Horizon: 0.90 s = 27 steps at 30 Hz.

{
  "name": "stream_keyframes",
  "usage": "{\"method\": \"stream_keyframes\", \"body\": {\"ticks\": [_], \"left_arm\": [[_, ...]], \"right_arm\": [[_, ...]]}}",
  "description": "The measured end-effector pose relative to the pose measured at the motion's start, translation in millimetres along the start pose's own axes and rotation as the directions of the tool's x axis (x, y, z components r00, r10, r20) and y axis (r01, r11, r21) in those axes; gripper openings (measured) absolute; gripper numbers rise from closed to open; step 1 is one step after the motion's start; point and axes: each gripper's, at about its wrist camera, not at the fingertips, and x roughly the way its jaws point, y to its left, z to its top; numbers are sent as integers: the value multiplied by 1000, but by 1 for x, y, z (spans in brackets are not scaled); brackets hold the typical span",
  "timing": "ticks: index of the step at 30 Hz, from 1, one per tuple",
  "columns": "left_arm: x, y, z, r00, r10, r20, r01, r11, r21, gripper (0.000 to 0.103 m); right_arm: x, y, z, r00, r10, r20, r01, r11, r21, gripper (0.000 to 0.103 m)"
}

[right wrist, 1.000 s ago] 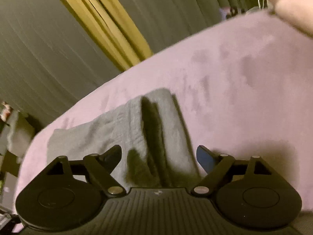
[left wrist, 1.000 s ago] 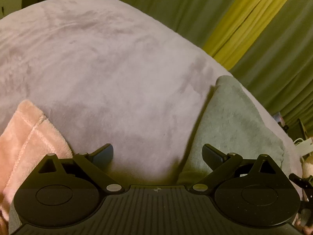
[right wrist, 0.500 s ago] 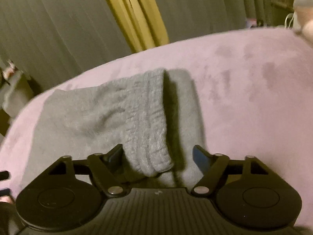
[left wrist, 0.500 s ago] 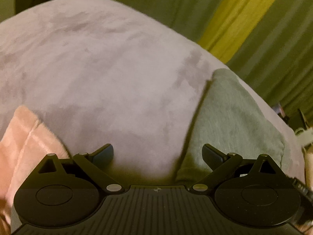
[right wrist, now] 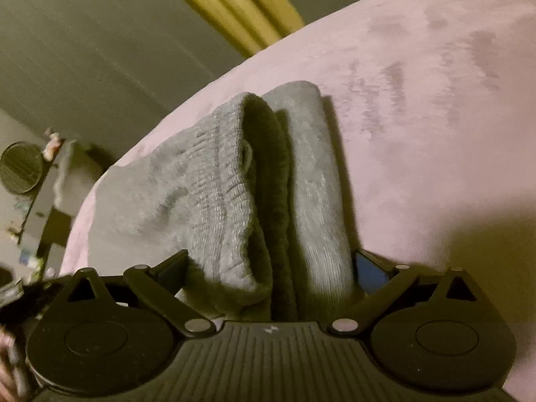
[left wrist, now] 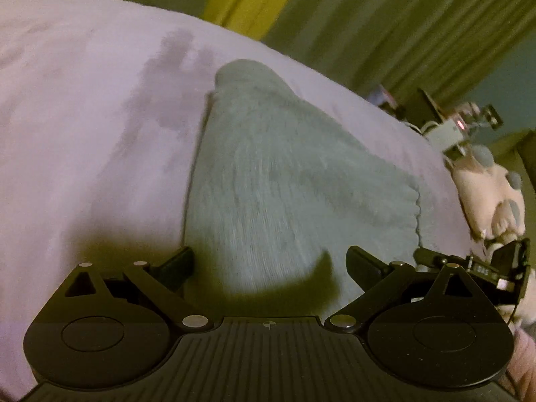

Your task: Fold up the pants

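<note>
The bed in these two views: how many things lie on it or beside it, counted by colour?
Grey: 1, the folded grey knit pants with ribbed waistband.
Pale pink: 2, the soft pink blanket covering the bed, and the pink plush toy with grey patches at its edge.
Yellow: 1, the yellow curtain strip behind.
Total: 4

Bed: broad bare stretch of pink cover left of the folded grey pants, open for a pass. Pants bulk fills the gap of the right claw, waistband roll raised. Beyond the pants' far edge, a plush toy and the curtain crowd the bed's edge.
</note>
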Motion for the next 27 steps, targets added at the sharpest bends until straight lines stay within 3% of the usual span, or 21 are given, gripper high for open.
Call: {"method": "stream_keyframes", "body": {"ticks": [3, 8, 15, 20, 25, 27], "left_arm": [[14, 8, 13, 998, -44, -54, 44, 999, -8, 100], [30, 12, 22, 994, -76, -81, 82, 994, 67, 100], [54, 14, 34, 987, -112, -114, 125, 985, 116, 103], [69, 8, 43, 984, -106, -143, 129, 978, 167, 103], [70, 7, 44, 988, -101, -115, 114, 986, 122, 102], [66, -2, 40, 994, -68, -91, 82, 984, 161, 87]], "right_arm": [[3, -3, 4, 999, 41, -12, -41, 999, -26, 99], [1, -7, 7, 995, 99, -29, -100, 994, -49, 99], [18, -22, 21, 976, 220, 2, -219, 972, 88, 99], [35, 0, 26, 982, 187, -26, -188, 982, -33, 99], [42, 21, 23, 993, 115, 6, -115, 992, -49, 98], [44, 39, 18, 998, 56, 15, -54, 991, -124, 80]]}}
